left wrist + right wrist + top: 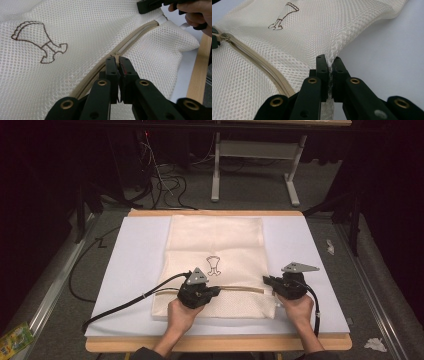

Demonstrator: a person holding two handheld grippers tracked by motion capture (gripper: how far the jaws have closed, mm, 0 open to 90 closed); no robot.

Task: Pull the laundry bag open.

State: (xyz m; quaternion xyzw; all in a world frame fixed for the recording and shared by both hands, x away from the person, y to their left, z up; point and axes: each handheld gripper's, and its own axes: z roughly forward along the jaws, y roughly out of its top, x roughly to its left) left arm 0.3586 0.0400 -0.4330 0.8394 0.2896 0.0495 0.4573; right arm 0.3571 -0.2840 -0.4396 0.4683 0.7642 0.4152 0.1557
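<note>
Person's forearms nearest, at the near edge of the desk [125, 245], each hand on a set of tongs. Landmark: the cream mesh laundry bag [215, 240], lying flat mid-desk on the white sheet, printed figure [213, 264] facing up.

Left tongs [117, 62] sit on the bag's zipper [135, 37], roughly mid-length of the zip line near the bag's near end; jaws clamped together on the zipper pull [116, 59]. Right tongs [330, 62] at the bag's right side edge, just beyond the zipper's end; jaws pinched shut on the mesh seam [337, 47] there, fabric bunched up between them.

Step in hand, as I read it: working the zipper, one hand anchoring the bag edge, the other on the slider. Track on the right-tongs side of the pull looks closed, the other side seems parted, though I can't be sure.

Next move calls for: right tongs holding the seam taut, left tongs drawing the pull straight along the track. Slack mesh could snag in the teeth.
</note>
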